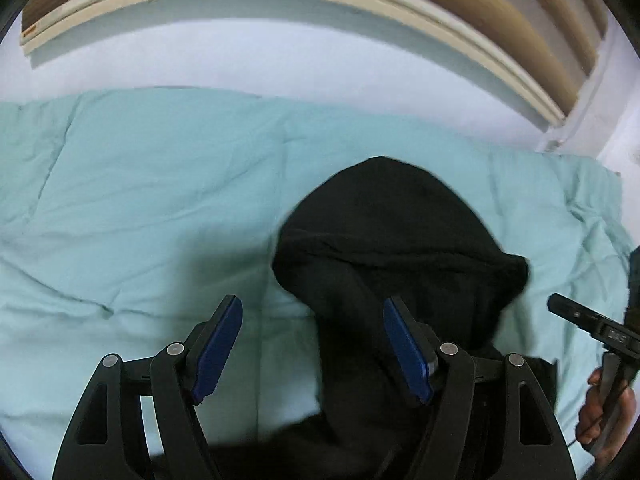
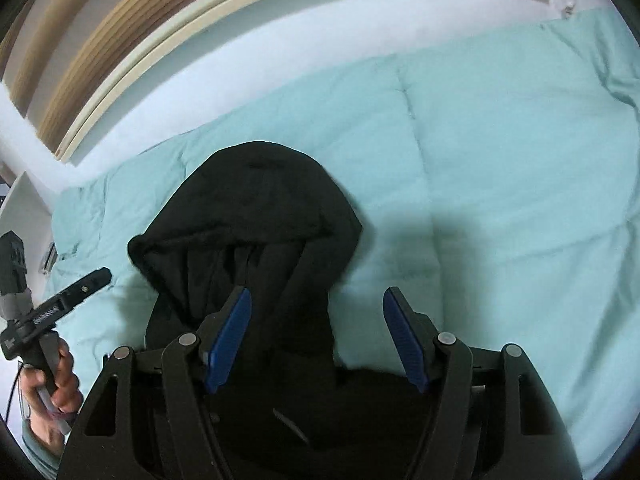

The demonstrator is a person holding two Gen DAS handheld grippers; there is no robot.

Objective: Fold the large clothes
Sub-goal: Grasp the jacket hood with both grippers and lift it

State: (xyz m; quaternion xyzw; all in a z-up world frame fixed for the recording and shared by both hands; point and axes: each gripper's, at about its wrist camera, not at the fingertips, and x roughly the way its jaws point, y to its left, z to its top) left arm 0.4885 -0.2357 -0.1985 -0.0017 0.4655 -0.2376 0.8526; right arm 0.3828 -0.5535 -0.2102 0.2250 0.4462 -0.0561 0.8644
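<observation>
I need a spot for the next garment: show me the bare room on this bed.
Free: teal comforter left of the black hoodie, up to the white sheet; also comforter right of it, seen from the right wrist. Crowded: the near middle, under the hoodie.

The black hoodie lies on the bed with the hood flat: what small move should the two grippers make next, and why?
Probably lower both grippers onto the black hoodie to pinch it. The left gripper and right gripper are open and hold nothing, and the hood lies flat on the green duvet, not yet folded.
</observation>
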